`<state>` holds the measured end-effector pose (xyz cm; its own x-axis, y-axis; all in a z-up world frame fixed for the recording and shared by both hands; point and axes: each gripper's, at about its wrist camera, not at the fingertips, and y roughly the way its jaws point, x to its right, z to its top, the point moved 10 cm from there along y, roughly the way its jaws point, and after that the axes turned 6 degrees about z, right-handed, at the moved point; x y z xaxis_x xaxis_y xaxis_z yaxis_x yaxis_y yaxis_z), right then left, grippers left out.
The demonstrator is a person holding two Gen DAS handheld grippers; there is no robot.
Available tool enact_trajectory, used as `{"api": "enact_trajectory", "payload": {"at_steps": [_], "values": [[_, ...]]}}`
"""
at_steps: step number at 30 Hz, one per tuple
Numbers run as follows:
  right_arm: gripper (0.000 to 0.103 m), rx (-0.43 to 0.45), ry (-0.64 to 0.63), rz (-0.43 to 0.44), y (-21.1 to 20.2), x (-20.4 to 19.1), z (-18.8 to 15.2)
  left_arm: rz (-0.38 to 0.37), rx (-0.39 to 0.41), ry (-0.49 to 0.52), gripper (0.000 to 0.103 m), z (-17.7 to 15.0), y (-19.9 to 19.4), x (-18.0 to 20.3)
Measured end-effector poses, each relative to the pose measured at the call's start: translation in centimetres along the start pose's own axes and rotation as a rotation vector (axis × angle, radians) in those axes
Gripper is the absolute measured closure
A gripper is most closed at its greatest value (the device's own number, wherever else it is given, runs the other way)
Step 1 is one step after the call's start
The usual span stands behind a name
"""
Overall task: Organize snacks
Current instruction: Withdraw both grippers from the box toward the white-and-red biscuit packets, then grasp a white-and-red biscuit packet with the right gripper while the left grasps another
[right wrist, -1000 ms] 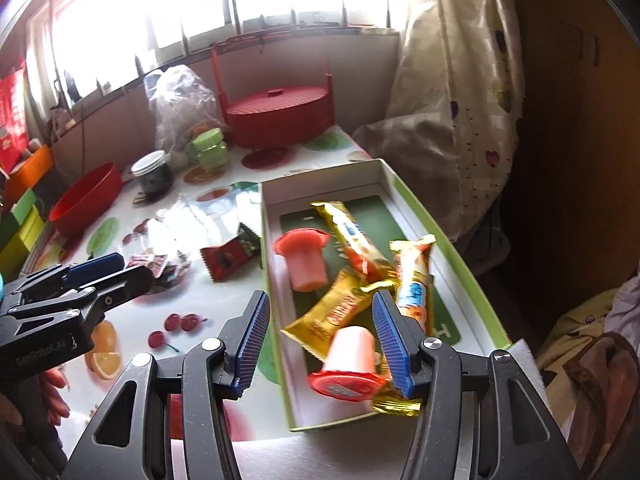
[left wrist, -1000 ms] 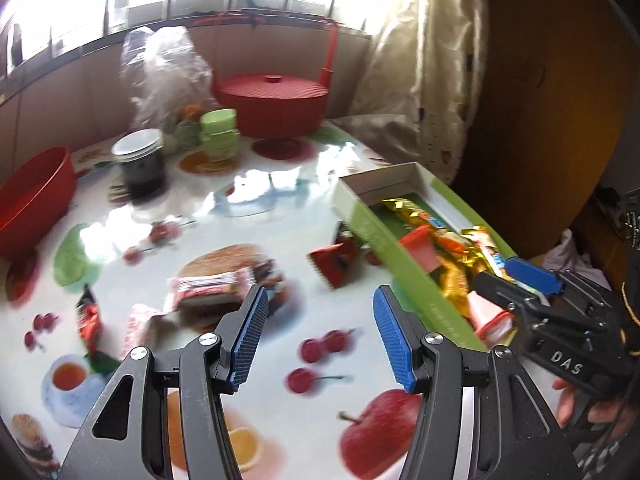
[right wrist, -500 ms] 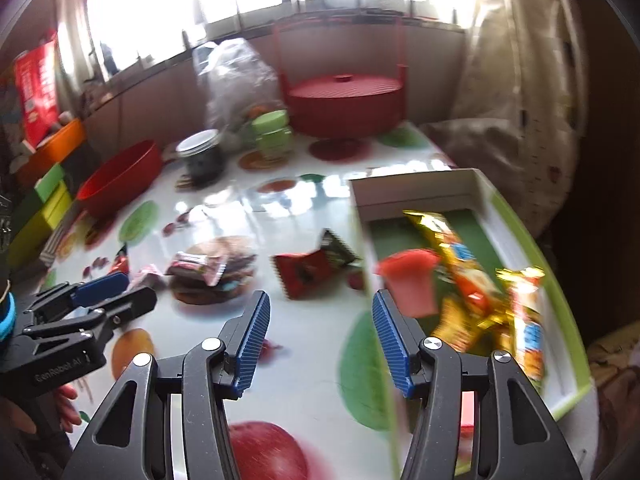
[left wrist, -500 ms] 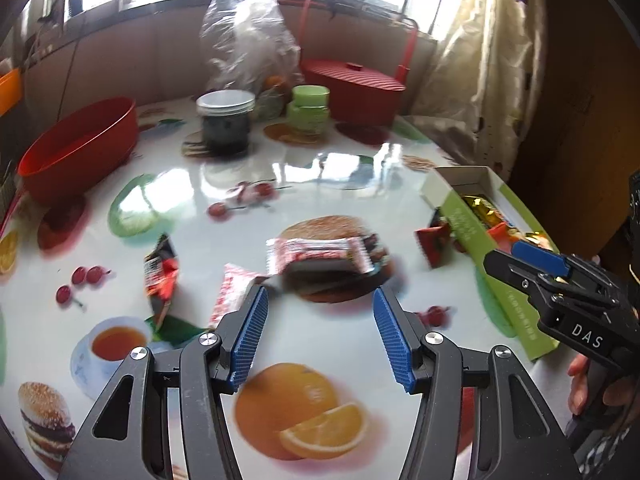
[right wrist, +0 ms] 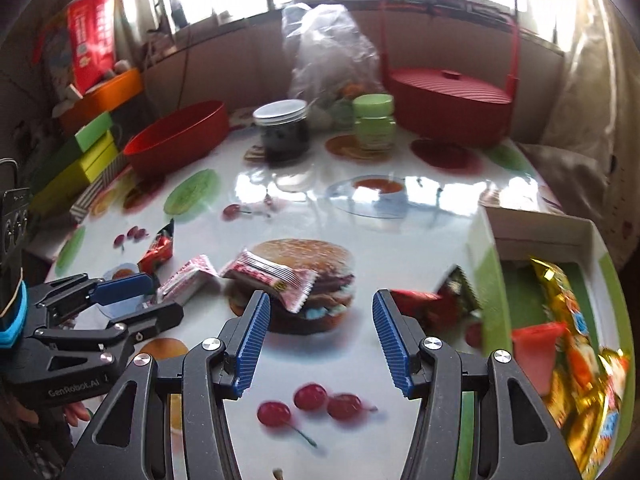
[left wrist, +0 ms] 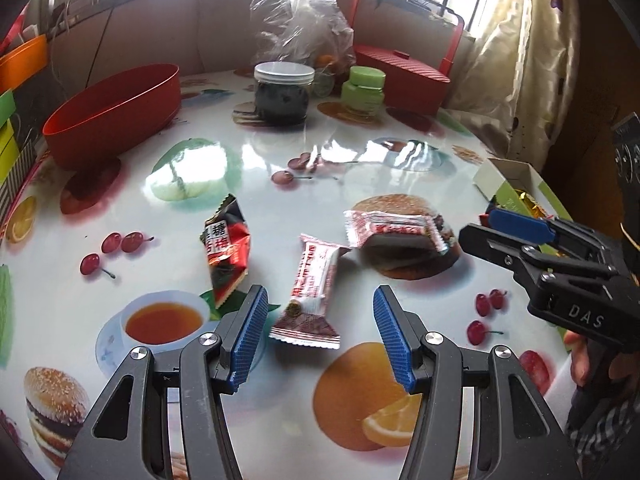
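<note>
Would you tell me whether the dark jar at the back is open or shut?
Shut: the dark jar stands upright with its white lid on top.

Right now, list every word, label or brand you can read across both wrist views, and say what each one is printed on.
"DAS": on the black body of the right gripper, in the left wrist view.
"GenRobot.AI": on the black body of the left gripper, in the right wrist view.
"糖" and a second large character, unclear: on the red and black snack packet.
Pink and white wrapped snack bar: print too small.
Red bag by the window: blurred.
</note>
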<state>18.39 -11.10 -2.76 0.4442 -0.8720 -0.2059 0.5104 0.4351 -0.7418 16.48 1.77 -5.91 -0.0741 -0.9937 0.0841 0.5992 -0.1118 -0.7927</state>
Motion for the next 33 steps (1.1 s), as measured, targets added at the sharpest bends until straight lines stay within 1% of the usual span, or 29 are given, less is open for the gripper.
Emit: {"api": "enact_trajectory", "payload": {"at_steps": [3, 6, 15, 23, 31, 33], "values": [[0.050, -0.028, -0.027, 0.015, 1.3, -0.6, 0.5, -0.003, -0.015, 0.007, 0.047, -0.1, 0.5, -0.2], [0.049, -0.045, -0.054, 0.035, 2.3, -1.3, 0.8, -0.013, -0.016, 0.015, 0.047, 0.0, 0.7, -0.1], [0.046, -0.122, -0.135, 0.069, 5.0, -2.6, 0.9, -0.010, -0.022, 0.024, 0.047, 0.6, 1.3, -0.5], [0.045, -0.165, -0.166, 0.057, 6.6, -2.7, 0.8, -0.031, -0.027, 0.031, 0.047, 0.9, 1.6, -0.6], [0.044, -0.175, -0.192, 0.038, 7.0, -2.7, 0.8, -0.029, -0.028, 0.035, 0.047, 1.0, 1.6, -0.5], [0.044, -0.173, -0.182, 0.037, 7.0, -2.6, 0.9, -0.028, -0.028, 0.035, 0.047, 1.0, 1.6, -0.5]]}}
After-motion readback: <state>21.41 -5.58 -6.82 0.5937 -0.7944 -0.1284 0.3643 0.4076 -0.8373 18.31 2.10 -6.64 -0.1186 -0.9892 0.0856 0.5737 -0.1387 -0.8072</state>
